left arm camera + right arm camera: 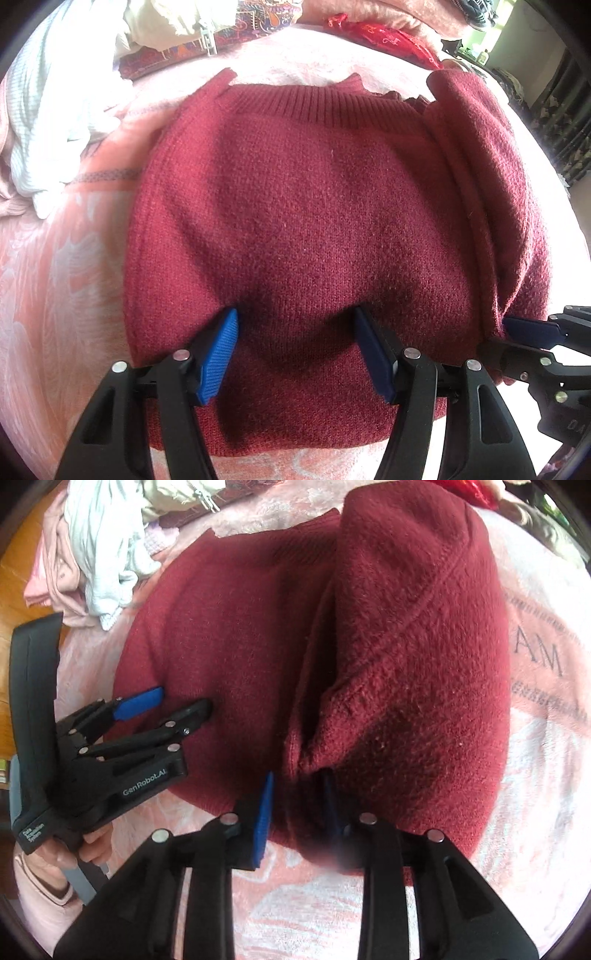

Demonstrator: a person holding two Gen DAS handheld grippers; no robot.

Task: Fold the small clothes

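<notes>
Both claws sat at the near edge of a maroon knit sweater (314, 206) that lay spread on a pink patterned blanket (62, 280). Spread wide apart, the left claw (295, 354) had its blue pads resting on the sweater's near part with flat knit between them, gripping nothing. In its own view the right claw (299, 805) was opened only narrowly, its two pads at either side of a bunched fold at the sweater's near hem; whether they actually pinched the cloth could not be told. A folded-over sleeve or side panel (413, 657) lay thick along the right of the sweater, rising as a hump in front of the right camera and hiding what lay beyond it. The ribbed collar (317, 103) was at the far end. On the far left, a heap of white ribbed cloth (40, 122) and pale pink garments (55, 576) lay piled on the blanket. Farther off were a cream piece with a zipper (177, 22), a paisley-patterned fabric (258, 18) and a bright red cloth (391, 40) at the far right. Printed grey lettering (539, 657) showed on the blanket right of the sweater.
</notes>
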